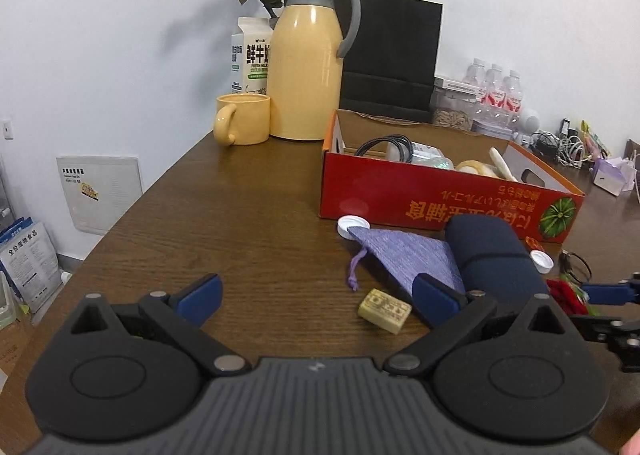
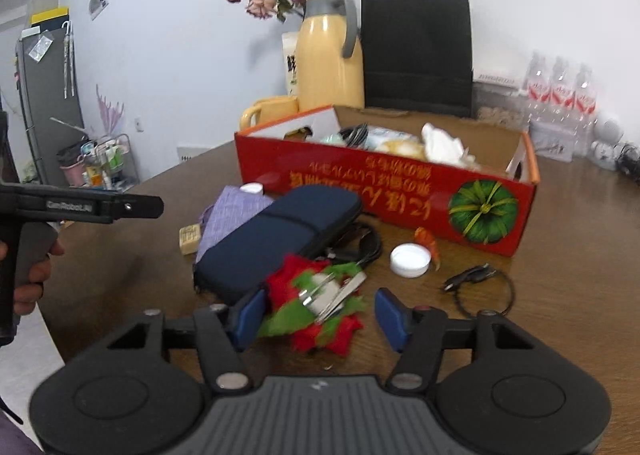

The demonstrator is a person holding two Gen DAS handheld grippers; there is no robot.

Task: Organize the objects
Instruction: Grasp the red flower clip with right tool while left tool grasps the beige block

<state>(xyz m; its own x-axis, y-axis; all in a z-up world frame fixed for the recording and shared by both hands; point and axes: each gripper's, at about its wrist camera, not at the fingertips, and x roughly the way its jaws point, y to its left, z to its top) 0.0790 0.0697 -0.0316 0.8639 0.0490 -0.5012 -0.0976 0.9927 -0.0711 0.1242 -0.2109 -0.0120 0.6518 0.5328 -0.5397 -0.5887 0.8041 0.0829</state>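
Right gripper hangs low over the table with its blue pads spread either side of a red-and-green decoration that carries something metal; the left pad looks very near it, the right clear, so nothing is pinched yet. Left gripper stands wide open near the small beige block. This looks like the pick-up step: next, close on the decoration, then carry it to the red box behind.

Both wrist views low, near table, facing wall, sharing red box
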